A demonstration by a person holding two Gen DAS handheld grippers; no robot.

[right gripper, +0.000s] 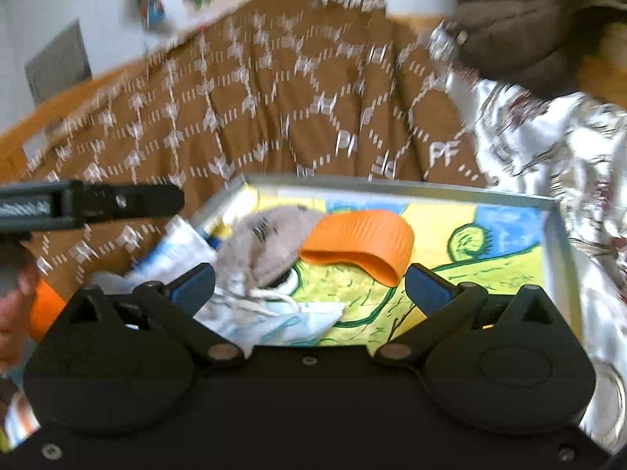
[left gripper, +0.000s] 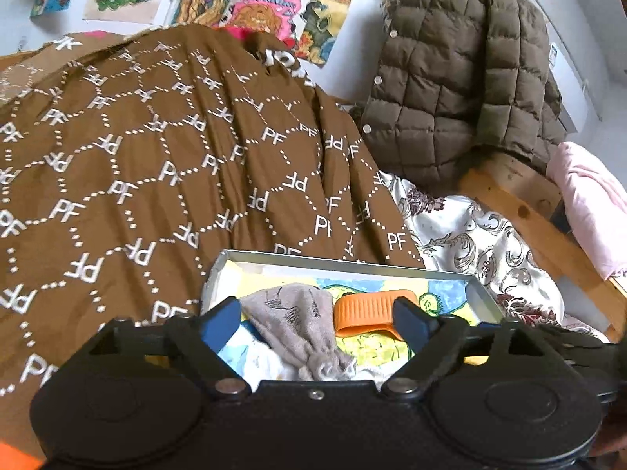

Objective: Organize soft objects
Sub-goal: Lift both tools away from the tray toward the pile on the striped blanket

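Left wrist view, tool: the left gripper (left gripper: 317,321) has its jaws spread wide with nothing held; the blue pads (left gripper: 221,319) stand clear of what lies below.
Left wrist view, soft things: inside the tray (left gripper: 345,262) lie one grey sock (left gripper: 298,325), one orange band (left gripper: 366,307) just right of the sock, and some white and blue cloth (left gripper: 254,356) at the tray's near left corner.
Left wrist view, around the tray: one brown bedspread (left gripper: 156,164) lies behind and left of the tray, one patterned white sheet (left gripper: 478,235) to its right, one quilted jacket (left gripper: 458,78) well behind it, one pink cloth (left gripper: 591,196) far right.
Right wrist view, tool: the right gripper (right gripper: 309,286) is also wide open and empty, hanging over the tray's near edge.
Right wrist view, contents: the same sock, band touching its right side, and one crumpled face mask (right gripper: 290,321) with white loops at the tray's near left; this view is blurred.
Right wrist view, other tool: the left gripper's side shows left of the tray, with a hand (right gripper: 15,305) beneath it.
Step in hand: judged a release into the tray, both tools free above it.
Next move: probably picking another loose soft thing outside the tray, or straightening the pile; it needs a low approach and a pinch on one fold only.
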